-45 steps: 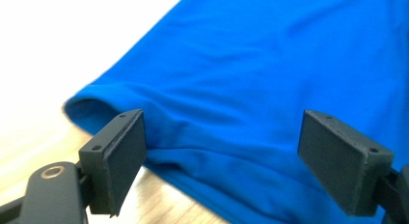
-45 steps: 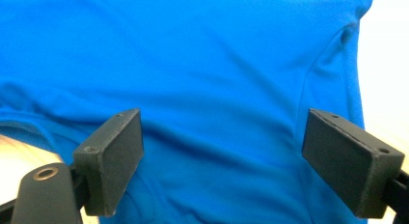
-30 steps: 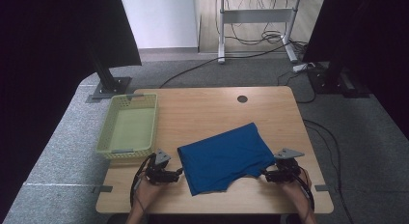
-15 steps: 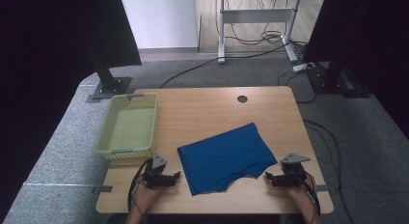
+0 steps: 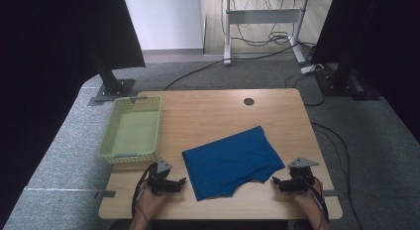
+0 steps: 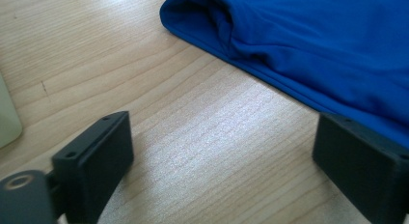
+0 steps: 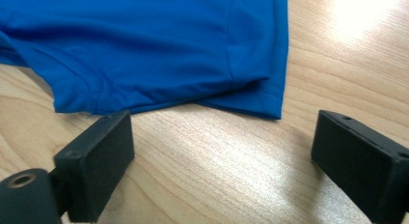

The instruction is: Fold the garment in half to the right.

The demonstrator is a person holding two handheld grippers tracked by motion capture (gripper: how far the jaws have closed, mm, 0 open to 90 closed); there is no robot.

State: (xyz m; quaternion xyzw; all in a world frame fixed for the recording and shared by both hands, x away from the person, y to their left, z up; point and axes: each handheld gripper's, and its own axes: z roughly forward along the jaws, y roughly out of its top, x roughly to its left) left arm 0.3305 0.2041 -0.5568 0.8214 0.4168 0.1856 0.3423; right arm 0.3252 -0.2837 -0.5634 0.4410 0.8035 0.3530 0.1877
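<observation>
Both hands [image 5: 148,202] low beside cloth [image 5: 230,160]

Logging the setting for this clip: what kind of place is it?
Probably a lab or office room set up for recording. A wooden table stands on grey carpet between black stands, a cabled desk frame sits behind, and blue cloth and a green basket are laid out.

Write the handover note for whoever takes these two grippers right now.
Left gripper: open, jaws just opened wider, nothing between them, beside the left edge of the blue cloth.
Right gripper: open, jaws just opened wider, nothing between them, off the cloth's near right corner.
Cloth: folded, lying loose on the table. Green basket: at the left, nothing in it.
Done: cloth folded, by the look of it.
Left: probably another fold, or moving it to the basket.
</observation>
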